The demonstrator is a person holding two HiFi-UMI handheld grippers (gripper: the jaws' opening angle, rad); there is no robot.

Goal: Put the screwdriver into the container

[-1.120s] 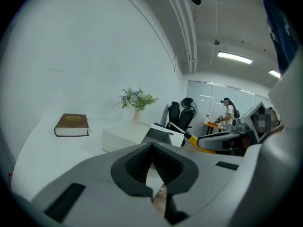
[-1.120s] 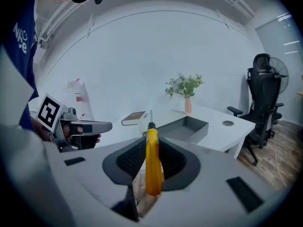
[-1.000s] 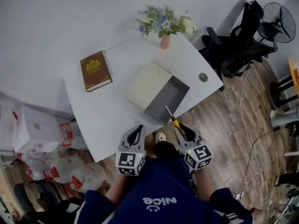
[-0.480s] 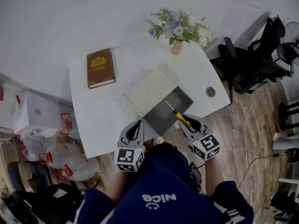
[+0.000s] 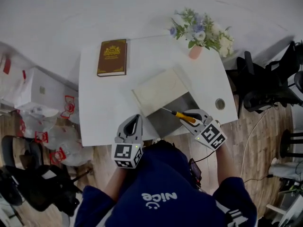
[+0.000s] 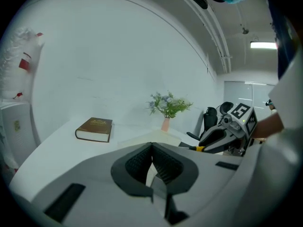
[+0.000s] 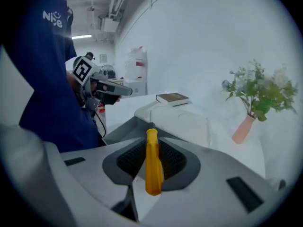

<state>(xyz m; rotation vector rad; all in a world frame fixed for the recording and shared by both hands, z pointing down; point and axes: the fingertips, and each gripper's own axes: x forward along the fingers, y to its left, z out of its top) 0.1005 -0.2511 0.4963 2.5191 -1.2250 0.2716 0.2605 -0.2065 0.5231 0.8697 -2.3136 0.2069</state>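
The container (image 5: 161, 90) is a shallow box on the white table (image 5: 97, 108). Its cream lid is slid back, which bares the grey inside (image 5: 166, 121). My right gripper (image 5: 188, 117) is shut on the yellow handle of the screwdriver (image 5: 182, 117). It holds the thin shaft over the box's open grey part, pointing left. In the right gripper view the handle (image 7: 152, 167) sits between the pads, with the cream lid (image 7: 182, 121) just ahead. My left gripper (image 5: 136, 120) hovers at the table's front edge, left of the box, shut and empty (image 6: 151, 148).
A brown book (image 5: 112, 57) lies at the table's back left. A pink vase of flowers (image 5: 195, 51) stands at the back right. A round cable hole (image 5: 219, 103) is near the right edge. Black chairs (image 5: 265, 86) stand to the right, bags (image 5: 45, 126) on the floor to the left.
My right gripper has carried the screwdriver from the table's front edge to over the open part of the box. The left gripper stays at the front edge. The head view has shifted.
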